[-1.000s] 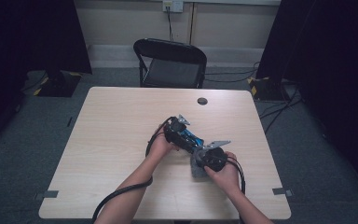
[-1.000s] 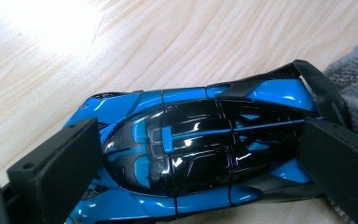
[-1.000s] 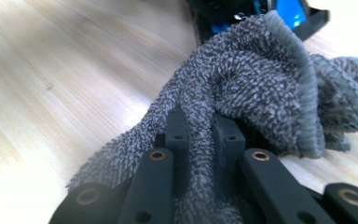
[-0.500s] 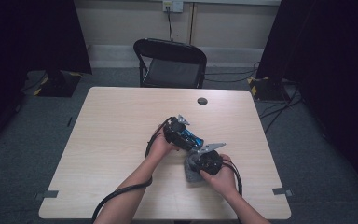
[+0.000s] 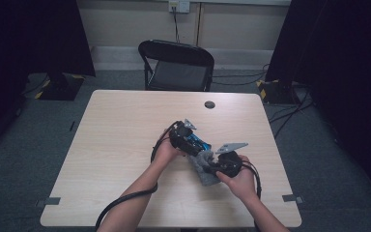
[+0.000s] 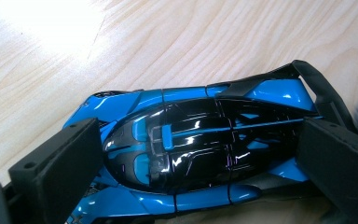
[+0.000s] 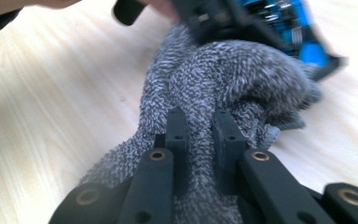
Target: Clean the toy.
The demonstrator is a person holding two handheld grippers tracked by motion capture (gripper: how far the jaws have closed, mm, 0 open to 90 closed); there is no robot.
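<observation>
Left gripper point(image 6: 191, 154) clamps the blue toy car point(image 6: 200, 149) mid-table; right gripper point(image 7: 200, 135) pinches the grey cloth point(image 7: 223, 79) against the car's tail. I'd wipe in short strokes, keeping the car steady and the cloth bunched.

You are working in a dim room: dark curtains are swallowing both upper corners of the high view. Glare is washing out the table point(image 6: 46, 28) at the left gripper view's upper left, and the toy car point(image 7: 303, 32) is blurring at the right gripper view's top.
</observation>
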